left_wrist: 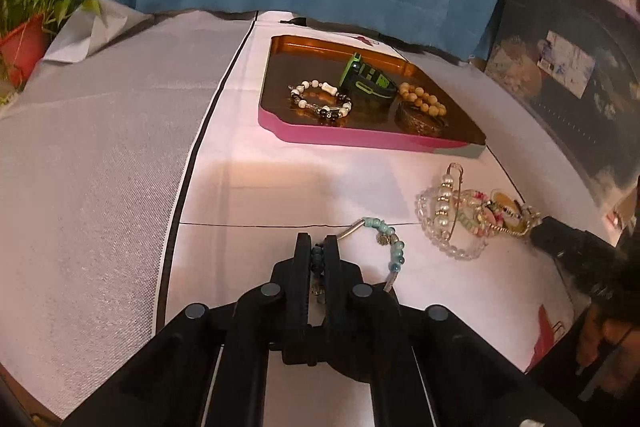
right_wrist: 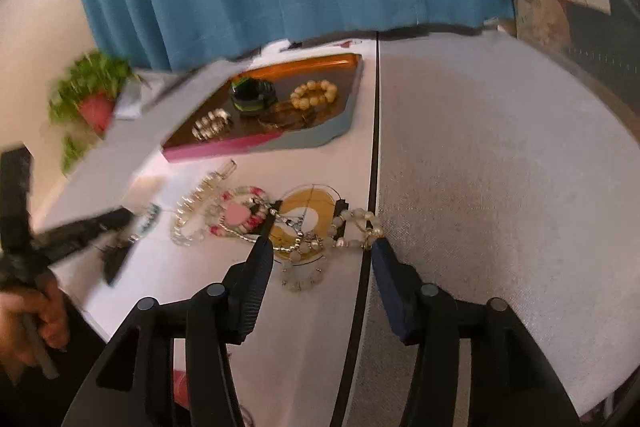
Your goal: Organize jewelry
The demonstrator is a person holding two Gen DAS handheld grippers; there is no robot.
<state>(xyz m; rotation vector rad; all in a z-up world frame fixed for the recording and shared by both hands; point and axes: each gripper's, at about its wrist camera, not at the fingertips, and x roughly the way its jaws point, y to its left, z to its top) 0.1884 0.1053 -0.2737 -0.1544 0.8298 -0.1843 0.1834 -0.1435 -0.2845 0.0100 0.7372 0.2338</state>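
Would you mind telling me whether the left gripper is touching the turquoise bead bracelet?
Touching. The left wrist view shows the left gripper shut on the turquoise bead bracelet, beads pinched between its fingers.

bracelets (left_wrist: pixel 320 99) in tray (left_wrist: pixel 360 138), pile (left_wrist: pixel 472 215) nearer

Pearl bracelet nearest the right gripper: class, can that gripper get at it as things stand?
Probably yes. The right gripper is open and empty, the pearl bracelet lies just ahead of its fingertips, and nothing stands between; it does tangle with neighbouring pieces.
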